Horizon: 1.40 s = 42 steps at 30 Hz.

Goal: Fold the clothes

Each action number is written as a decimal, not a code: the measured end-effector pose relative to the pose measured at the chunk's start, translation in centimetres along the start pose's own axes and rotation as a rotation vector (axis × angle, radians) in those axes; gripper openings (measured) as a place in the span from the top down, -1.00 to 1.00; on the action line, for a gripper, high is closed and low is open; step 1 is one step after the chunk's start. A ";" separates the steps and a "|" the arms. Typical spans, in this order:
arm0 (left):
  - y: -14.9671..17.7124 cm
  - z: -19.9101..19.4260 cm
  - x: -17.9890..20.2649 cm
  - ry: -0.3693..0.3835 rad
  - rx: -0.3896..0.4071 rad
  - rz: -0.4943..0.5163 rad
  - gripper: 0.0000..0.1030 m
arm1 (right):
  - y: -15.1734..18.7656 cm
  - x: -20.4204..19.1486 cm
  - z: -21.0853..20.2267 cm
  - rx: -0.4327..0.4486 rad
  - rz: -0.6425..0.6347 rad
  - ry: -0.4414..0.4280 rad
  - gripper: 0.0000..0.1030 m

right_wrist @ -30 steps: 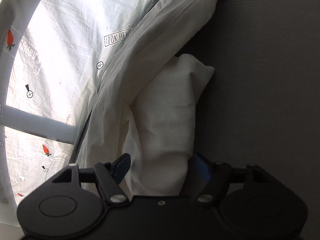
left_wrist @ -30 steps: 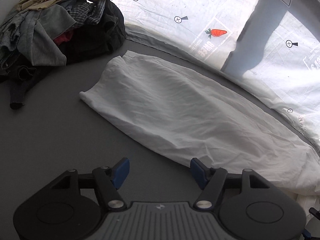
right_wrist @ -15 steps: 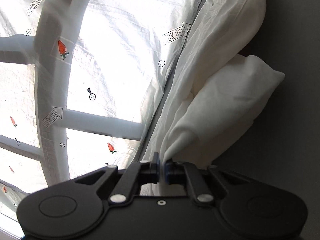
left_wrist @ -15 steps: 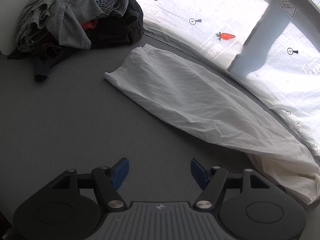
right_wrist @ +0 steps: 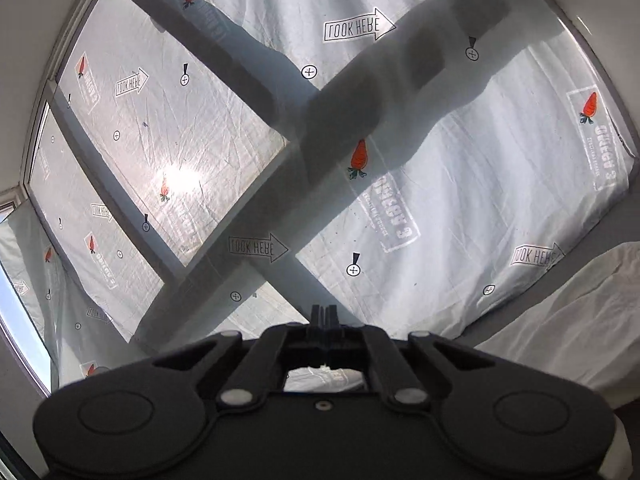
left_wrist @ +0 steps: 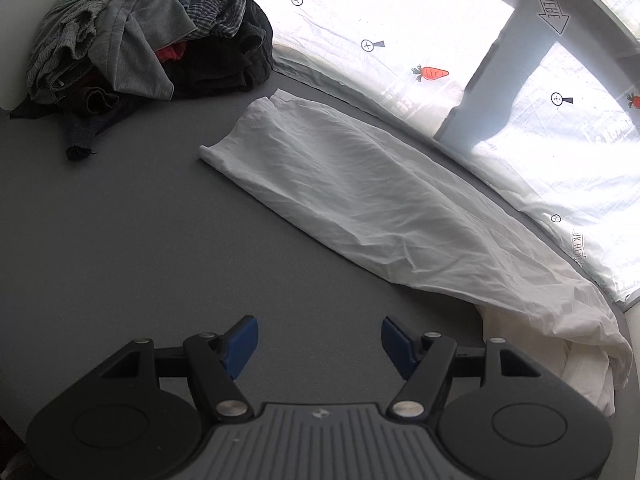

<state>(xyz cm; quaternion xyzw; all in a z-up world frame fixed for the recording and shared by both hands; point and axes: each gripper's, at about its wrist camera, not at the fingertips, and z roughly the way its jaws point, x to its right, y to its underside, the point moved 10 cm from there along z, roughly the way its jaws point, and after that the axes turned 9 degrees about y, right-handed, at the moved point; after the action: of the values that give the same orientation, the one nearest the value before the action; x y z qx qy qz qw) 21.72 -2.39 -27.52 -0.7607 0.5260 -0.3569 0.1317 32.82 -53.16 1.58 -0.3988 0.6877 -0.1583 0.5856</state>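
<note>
Left gripper [left_wrist: 319, 340] level, agape, right gripper [right_wrist: 324, 314] upturned (jaws together)

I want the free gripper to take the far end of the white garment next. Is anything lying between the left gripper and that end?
Nothing visible does. Only bare grey tabletop lies between the open left gripper and the white garment. The clothes pile sits off to the left, apart from that end.

right gripper [right_wrist: 324, 314] closed, tilted up | printed window sheet [right_wrist: 460, 184] ahead | white garment [right_wrist: 560, 320] lower right
</note>
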 end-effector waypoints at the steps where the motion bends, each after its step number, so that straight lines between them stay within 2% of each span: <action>1: 0.1 0.1 0.5 0.008 -0.003 0.016 -0.34 | 1.3 1.3 0.3 -0.035 0.021 0.032 0.99; 3: 0.3 0.3 1.4 0.021 -0.009 0.041 -0.35 | 4.9 3.9 0.5 -0.100 0.044 0.108 0.99; 7: 1.0 1.1 2.8 0.029 -0.041 0.082 -0.35 | 11.9 8.6 1.0 -0.241 0.030 0.314 0.94; 9: 1.3 1.4 3.1 0.035 -0.057 0.085 -0.34 | 15.2 10.7 0.9 -0.317 0.074 0.377 0.91; 11: 1.5 1.6 3.3 0.038 -0.070 0.092 -0.35 | 18.3 12.3 0.5 -0.397 0.111 0.426 0.79; 12: 1.6 1.6 3.4 0.037 -0.075 0.102 -0.35 | 19.7 12.9 0.3 -0.437 0.125 0.444 0.69; 14: 1.8 1.6 3.6 0.036 -0.085 0.122 -0.35 | 22.5 13.6 0.4 -0.524 0.165 0.449 0.04; 16: 1.9 1.6 3.5 0.035 -0.100 0.136 -0.35 | 25.1 14.1 0.5 -0.587 0.217 0.438 0.05; 19: 2.2 1.7 3.0 0.028 -0.125 0.145 -0.35 | 27.3 14.0 1.7 -0.605 0.301 0.407 -0.03; 21: 2.2 1.6 2.6 0.023 -0.140 0.143 -0.35 | 28.2 13.8 2.9 -0.594 0.307 0.413 -0.06; 26: 1.8 0.8 1.3 0.009 -0.141 0.136 -0.35 | 28.4 13.6 5.4 -0.486 0.310 0.488 -0.02; 27: 1.6 0.7 0.9 0.003 -0.137 0.136 -0.35 | 28.5 13.7 5.9 -0.485 0.313 0.504 0.07; 28: 1.4 0.6 0.7 0.000 -0.134 0.131 -0.35 | 28.8 13.8 6.3 -0.493 0.315 0.517 0.43; 29: 1.3 0.6 0.4 -0.004 -0.131 0.125 -0.35 | 28.9 13.8 6.6 -0.498 0.333 0.518 0.66; 30: 1.1 0.6 0.2 -0.005 -0.128 0.118 -0.35 | 28.8 13.8 6.8 -0.498 0.364 0.507 0.70; 31: 0.8 0.7 0.1 0.002 -0.124 0.105 -0.35 | 28.5 13.4 6.8 -0.490 0.397 0.482 0.79; 33: 0.5 1.2 0.2 0.024 -0.126 0.083 -0.35 | 26.9 12.0 6.5 -0.455 0.446 0.404 0.84; 37: 0.3 3.6 1.6 0.099 -0.160 0.026 -0.35 | 20.2 6.5 4.9 -0.320 0.340 0.209 0.86; 39: 0.7 5.3 3.2 0.157 -0.190 0.012 -0.35 | 16.6 4.6 4.3 -0.251 0.287 0.157 0.86; 42: 1.4 7.8 6.1 0.213 -0.237 0.053 -0.35 | 12.0 3.2 3.7 -0.183 0.303 0.102 0.86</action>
<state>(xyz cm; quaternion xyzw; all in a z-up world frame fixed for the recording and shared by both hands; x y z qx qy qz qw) 27.19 -9.80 -31.36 -0.7145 0.5953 -0.3674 -0.0059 31.89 -47.08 -9.78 -0.3338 0.7803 -0.0253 0.5282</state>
